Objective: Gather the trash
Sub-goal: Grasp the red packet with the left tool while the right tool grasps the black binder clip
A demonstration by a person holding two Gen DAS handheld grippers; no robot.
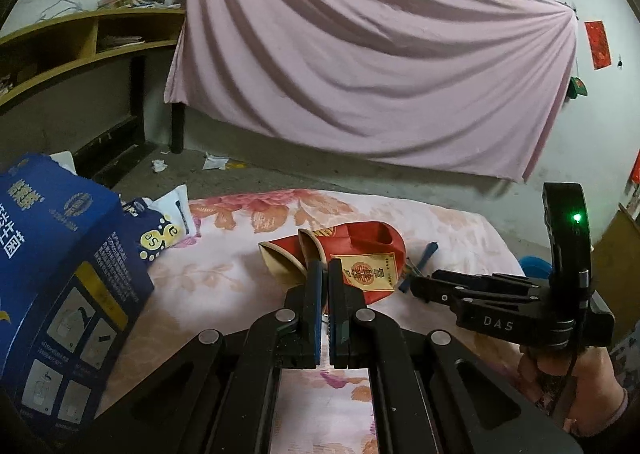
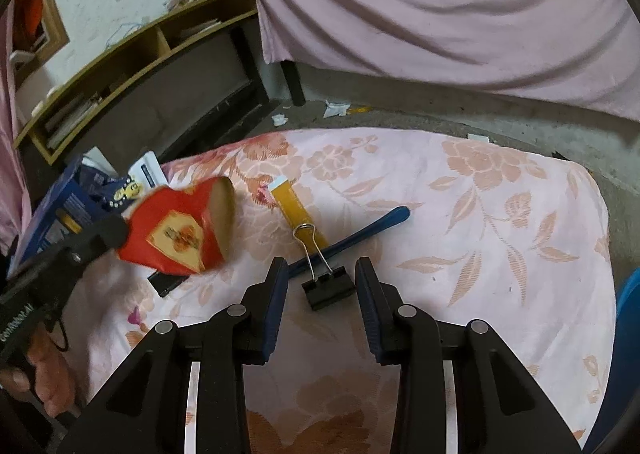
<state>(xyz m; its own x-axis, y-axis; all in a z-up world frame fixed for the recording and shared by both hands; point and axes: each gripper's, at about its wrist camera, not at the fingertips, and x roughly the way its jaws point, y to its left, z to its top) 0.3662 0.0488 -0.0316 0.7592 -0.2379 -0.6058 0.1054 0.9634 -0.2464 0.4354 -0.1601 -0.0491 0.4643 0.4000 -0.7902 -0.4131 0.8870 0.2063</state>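
Observation:
My left gripper (image 1: 325,268) is shut on a flattened red carton (image 1: 360,258) with a gold label and holds it above the floral cloth; it also shows in the right wrist view (image 2: 176,234), lifted and blurred. My right gripper (image 2: 321,270) is open, its fingers on either side of a black binder clip (image 2: 328,286) lying on the cloth. A blue pen (image 2: 360,232) and a yellow strip (image 2: 298,214) lie just beyond the clip. A small black object (image 2: 168,282) lies under the carton.
A blue cardboard box (image 1: 52,274) with wrappers in it stands at the left of the floral-covered table (image 2: 460,214). Paper scraps (image 2: 334,108) lie on the concrete floor. A wooden shelf (image 1: 80,42) and a pink draped sheet (image 1: 360,66) stand behind.

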